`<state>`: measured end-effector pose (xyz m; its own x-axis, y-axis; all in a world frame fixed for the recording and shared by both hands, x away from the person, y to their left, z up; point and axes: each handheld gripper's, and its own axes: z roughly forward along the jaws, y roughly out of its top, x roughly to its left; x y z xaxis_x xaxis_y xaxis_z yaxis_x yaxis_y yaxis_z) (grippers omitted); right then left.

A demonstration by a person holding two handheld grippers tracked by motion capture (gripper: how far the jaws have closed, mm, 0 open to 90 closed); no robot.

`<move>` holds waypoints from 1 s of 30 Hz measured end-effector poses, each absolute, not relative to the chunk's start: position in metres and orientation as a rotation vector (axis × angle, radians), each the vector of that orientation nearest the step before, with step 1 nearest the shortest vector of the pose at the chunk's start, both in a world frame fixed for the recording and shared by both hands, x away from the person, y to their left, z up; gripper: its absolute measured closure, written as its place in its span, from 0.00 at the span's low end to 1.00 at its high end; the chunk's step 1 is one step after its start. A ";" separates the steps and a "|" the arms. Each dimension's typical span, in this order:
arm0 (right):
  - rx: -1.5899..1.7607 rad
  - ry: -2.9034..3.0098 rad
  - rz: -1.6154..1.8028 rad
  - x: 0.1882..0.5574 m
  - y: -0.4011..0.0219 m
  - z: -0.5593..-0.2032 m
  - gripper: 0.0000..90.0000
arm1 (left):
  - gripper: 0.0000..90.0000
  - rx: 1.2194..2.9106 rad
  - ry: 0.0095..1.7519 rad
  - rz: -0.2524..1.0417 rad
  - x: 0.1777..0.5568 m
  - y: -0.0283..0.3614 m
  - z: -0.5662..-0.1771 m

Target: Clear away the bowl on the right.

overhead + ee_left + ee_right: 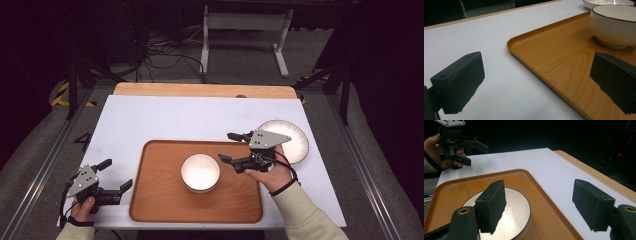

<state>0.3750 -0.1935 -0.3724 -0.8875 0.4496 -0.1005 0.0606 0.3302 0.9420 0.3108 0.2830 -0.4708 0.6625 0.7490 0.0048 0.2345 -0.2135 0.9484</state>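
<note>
White tabletop (150,120), wooden tray (160,200), white bowl (200,172) upon it. Right gripper (227,147) spread wide, empty, just beside bowl; left gripper (117,176) likewise unclenched. Probably between steps: next, reaching back to ridged plate (295,142).

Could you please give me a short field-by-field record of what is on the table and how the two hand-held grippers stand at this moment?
surface: white table
tray: wooden tray lying flat on the table
bowl: white bowl upright on the tray, nothing seen in it
plate: white plate on the table, right of the tray
left hand-held gripper: open, left of the tray, holding nothing
right hand-held gripper: open, over the tray's right part beside the bowl, holding nothing
</note>
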 end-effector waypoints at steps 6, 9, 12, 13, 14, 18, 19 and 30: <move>0.473 2.241 1.561 0.373 -0.209 -0.371 0.29 | 0.00 1.768 0.787 0.585 0.311 0.283 -0.471; 0.491 2.231 1.553 0.372 -0.218 -0.371 0.29 | 0.00 1.770 0.788 0.582 0.311 0.283 -0.471; 0.505 2.223 1.553 0.372 -0.224 -0.372 0.29 | 0.00 1.770 0.789 0.585 0.311 0.283 -0.471; 0.517 2.219 1.551 0.371 -0.228 -0.372 0.29 | 0.00 1.771 0.788 0.586 0.311 0.283 -0.471; 0.522 2.216 1.550 0.370 -0.230 -0.373 0.29 | 0.00 1.768 0.791 0.583 0.311 0.283 -0.471; 0.550 2.196 1.544 0.369 -0.243 -0.374 0.29 | 0.00 1.766 0.790 0.583 0.311 0.283 -0.471; 0.555 2.191 1.544 0.368 -0.246 -0.374 0.29 | 0.00 1.766 0.790 0.583 0.311 0.283 -0.471; 0.618 2.141 1.535 0.364 -0.274 -0.375 0.27 | 0.00 1.767 0.790 0.585 0.311 0.283 -0.471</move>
